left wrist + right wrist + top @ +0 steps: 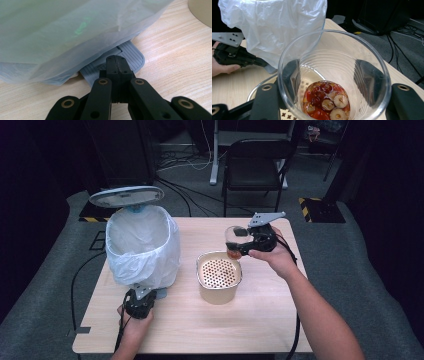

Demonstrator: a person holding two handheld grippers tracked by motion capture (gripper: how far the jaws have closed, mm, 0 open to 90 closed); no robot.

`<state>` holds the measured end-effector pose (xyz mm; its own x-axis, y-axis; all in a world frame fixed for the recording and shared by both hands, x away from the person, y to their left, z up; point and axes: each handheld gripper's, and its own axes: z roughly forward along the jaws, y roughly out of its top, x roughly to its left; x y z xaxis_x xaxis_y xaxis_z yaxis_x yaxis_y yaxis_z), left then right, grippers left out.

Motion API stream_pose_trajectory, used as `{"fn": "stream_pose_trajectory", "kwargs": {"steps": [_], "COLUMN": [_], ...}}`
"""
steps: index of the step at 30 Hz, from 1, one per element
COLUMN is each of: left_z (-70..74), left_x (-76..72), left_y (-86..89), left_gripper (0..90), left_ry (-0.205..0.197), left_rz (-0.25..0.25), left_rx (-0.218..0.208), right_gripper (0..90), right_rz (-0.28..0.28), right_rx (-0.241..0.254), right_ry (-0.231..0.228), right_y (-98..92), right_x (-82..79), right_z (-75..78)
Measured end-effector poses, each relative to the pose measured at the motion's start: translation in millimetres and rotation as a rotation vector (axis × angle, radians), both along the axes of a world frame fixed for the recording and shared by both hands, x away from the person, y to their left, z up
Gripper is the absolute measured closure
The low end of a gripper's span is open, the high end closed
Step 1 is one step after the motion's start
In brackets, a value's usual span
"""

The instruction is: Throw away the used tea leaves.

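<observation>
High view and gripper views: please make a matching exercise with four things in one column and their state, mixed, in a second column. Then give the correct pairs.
1. bin lid
2. clear cup
3. pedal
4. strainer pot

A. under closed jaws
B. standing on the table, perforated insert inside
C. raised open
D. held up, red fruit pieces inside

Pairs: 1-C, 2-D, 3-A, 4-B

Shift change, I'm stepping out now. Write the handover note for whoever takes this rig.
Left gripper: shut, pressing the bin's grey pedal; lid is up.
Right gripper: shut on clear cup, held just above the strainer pot, behind its far rim.
Cup holds red liquid with fruit pieces, not yet poured.
Likely left: strain into the pot, then dump solids into the lined bin.
</observation>
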<state>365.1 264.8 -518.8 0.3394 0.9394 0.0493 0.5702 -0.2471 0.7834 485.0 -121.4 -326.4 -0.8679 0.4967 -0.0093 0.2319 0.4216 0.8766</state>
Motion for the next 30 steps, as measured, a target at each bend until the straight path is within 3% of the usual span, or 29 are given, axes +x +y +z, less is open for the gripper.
{"fn": "stream_pose_trajectory", "kwargs": {"steps": [2,4,5,7,9,10,11,13,17,20,21,30], "left_z": [0.0,-0.9,0.1,-0.4,0.1,-0.9,0.1,-0.4,0.1,-1.8,-0.3,0.0], "left_x": [0.1,-0.6,0.2,-0.4,0.7,-0.5,0.2,0.3,0.4,-0.2,0.9,0.8], "left_y": [0.2,-1.9,0.4,-0.9,1.1,-1.7,0.6,-0.3,0.7,-3.1,0.6,1.2], "left_gripper": [90.0,90.0,90.0,90.0,90.0,90.0,90.0,90.0,90.0,90.0,90.0,90.0], "left_ry": [-0.001,0.007,0.000,0.004,-0.001,0.009,0.000,-0.005,-0.001,-0.002,-0.006,-0.004], "left_rz": [-0.001,0.012,-0.002,0.010,-0.013,0.009,-0.003,0.003,-0.004,0.018,-0.009,-0.012], "left_rx": [0.001,-0.032,0.002,-0.017,0.005,-0.034,0.001,-0.015,-0.002,-0.059,-0.009,0.006], "right_gripper": [38.3,38.5,38.7,38.9,39.1,39.1,39.2,39.3,39.3,39.3,39.4,39.3], "right_rz": [0.009,0.008,0.008,0.012,0.012,0.017,0.018,0.023,0.031,0.036,0.036,0.050], "right_rx": [-0.012,-0.013,-0.012,-0.017,-0.027,-0.031,-0.035,-0.041,-0.044,-0.046,-0.045,-0.071], "right_ry": [-0.016,-0.019,-0.029,-0.039,-0.049,-0.060,-0.063,-0.065,-0.064,-0.069,-0.069,-0.127], "right_y": [1.1,3.0,3.8,5.4,8.0,9.1,9.9,11.3,14.3,15.9,16.1,17.7], "right_x": [2.8,4.5,5.4,7.4,9.6,10.8,11.8,13.7,17.7,20.6,21.0,23.9], "right_z": [0.4,0.4,0.1,-0.4,-1.1,-1.3,-1.3,-1.3,-0.8,-0.6,-0.7,-5.3]}}
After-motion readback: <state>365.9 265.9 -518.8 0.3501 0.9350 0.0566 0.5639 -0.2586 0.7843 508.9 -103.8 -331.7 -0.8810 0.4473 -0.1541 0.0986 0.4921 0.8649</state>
